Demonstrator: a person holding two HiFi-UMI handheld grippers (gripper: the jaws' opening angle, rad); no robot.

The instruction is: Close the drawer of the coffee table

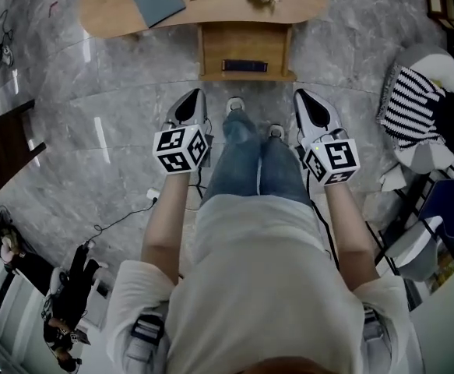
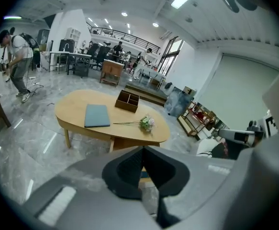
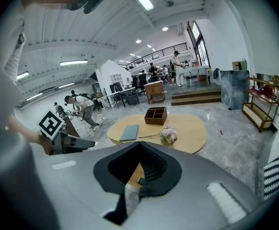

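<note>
Coffee table drawer standing open, both grippers short of it.
The coffee table (image 1: 110,6) has its drawer (image 1: 242,41) jutting open from the near edge, with a dark item (image 1: 244,65) inside. The left gripper (image 1: 195,94) and right gripper (image 1: 300,94) hover before it, jaws clenched on nothing.

Floor (image 1: 133,115) before you lies bare up to the open drawer (image 1: 211,49), which juts from the coffee table's (image 1: 110,6) near edge. Striped cloth (image 1: 410,107) sits well right.
</note>
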